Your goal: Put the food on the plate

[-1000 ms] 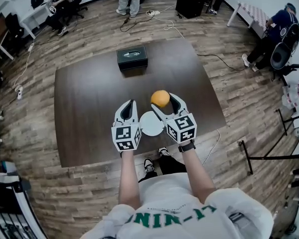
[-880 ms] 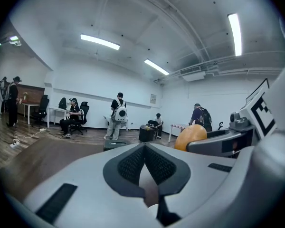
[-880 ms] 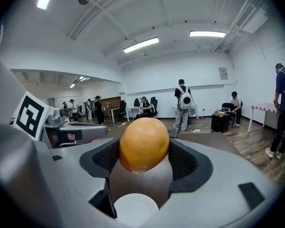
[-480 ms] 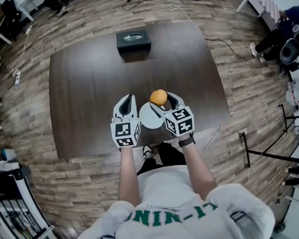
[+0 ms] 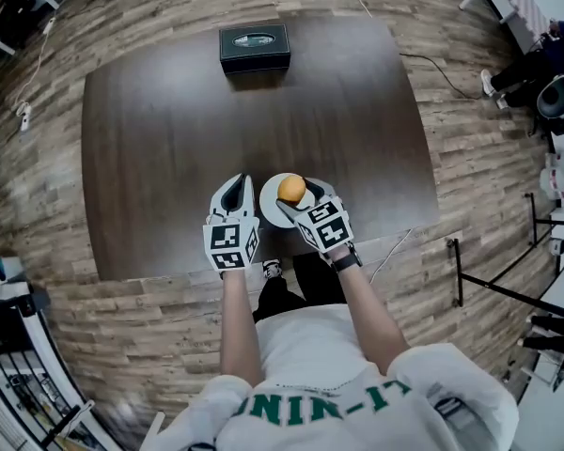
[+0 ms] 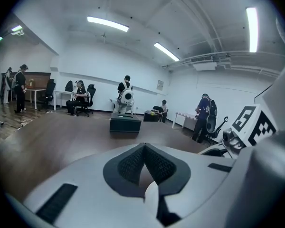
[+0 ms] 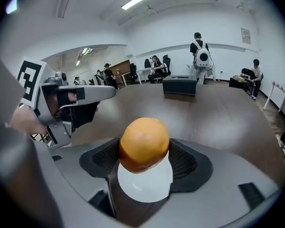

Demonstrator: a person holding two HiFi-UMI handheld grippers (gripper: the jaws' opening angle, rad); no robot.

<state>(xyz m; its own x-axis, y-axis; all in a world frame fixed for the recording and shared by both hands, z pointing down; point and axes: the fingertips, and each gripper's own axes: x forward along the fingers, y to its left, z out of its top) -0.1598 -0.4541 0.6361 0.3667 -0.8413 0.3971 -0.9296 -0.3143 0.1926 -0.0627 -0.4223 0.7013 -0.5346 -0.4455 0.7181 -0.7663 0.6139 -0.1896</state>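
An orange (image 5: pixel 291 189) sits between the fingers of my right gripper (image 5: pixel 299 193), which is shut on it. It hangs just over a small white plate (image 5: pixel 270 211) near the front edge of the dark wooden table (image 5: pixel 169 120). In the right gripper view the orange (image 7: pixel 144 144) fills the gap between the pads, with the plate (image 7: pixel 145 184) right beneath it. My left gripper (image 5: pixel 237 185) rests at the plate's left side, its fingers closed to a point and empty. In the left gripper view its tips (image 6: pixel 145 146) meet.
A black box (image 5: pixel 254 47) stands at the far edge of the table, also seen as the box (image 6: pixel 125 124) straight ahead. Several people, chairs and desks are around the room beyond. Cables lie on the wood floor (image 5: pixel 432 73) to the right.
My right gripper has carried the orange back toward me, from beyond the plate's far right rim to over the plate. The left gripper has stayed beside the plate.
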